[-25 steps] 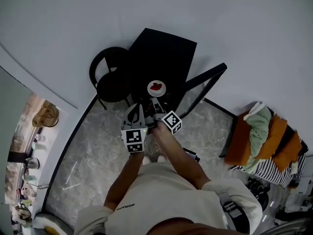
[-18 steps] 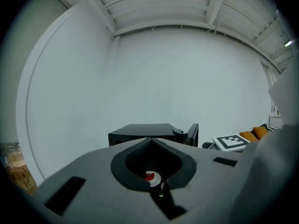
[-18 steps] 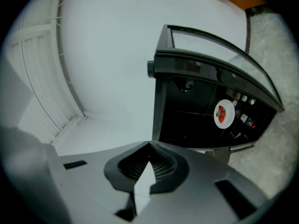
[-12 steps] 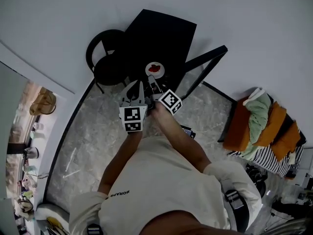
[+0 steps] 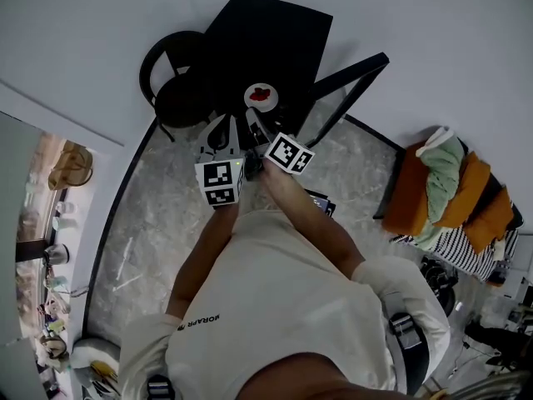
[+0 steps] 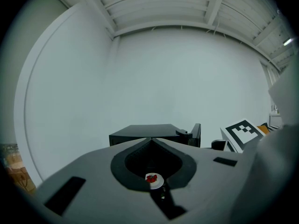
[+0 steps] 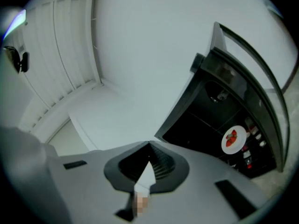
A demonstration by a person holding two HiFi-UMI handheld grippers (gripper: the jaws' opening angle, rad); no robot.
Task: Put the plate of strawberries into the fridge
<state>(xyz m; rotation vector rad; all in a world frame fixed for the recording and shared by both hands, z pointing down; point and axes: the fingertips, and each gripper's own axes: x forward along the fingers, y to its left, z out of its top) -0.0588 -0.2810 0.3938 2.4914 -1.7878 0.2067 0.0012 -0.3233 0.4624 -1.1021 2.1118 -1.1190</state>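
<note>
A white plate of strawberries (image 5: 261, 95) rests on a shelf inside the small black fridge (image 5: 268, 33), whose door (image 5: 350, 90) stands open to the right. In the right gripper view the plate (image 7: 232, 140) lies in the dark interior, beside the door (image 7: 252, 59). My right gripper (image 5: 252, 120) hangs just short of the plate, jaws shut and empty; the tips (image 7: 149, 144) meet. My left gripper (image 5: 218, 133) is beside it on the left, also shut with nothing held. Through its hollow (image 6: 152, 139) I see the plate (image 6: 151, 178) and the fridge (image 6: 140, 133).
A black round chair (image 5: 176, 98) stands left of the fridge. A pile of folded clothes (image 5: 454, 219) sits at the right on a rack. A small dark object (image 5: 321, 203) lies on the marbled floor by the person's right arm. White walls surround the fridge.
The right gripper has rolled, its marker cube now showing a different face. Both grippers stay close in front of the plate, which has not moved on its shelf.
</note>
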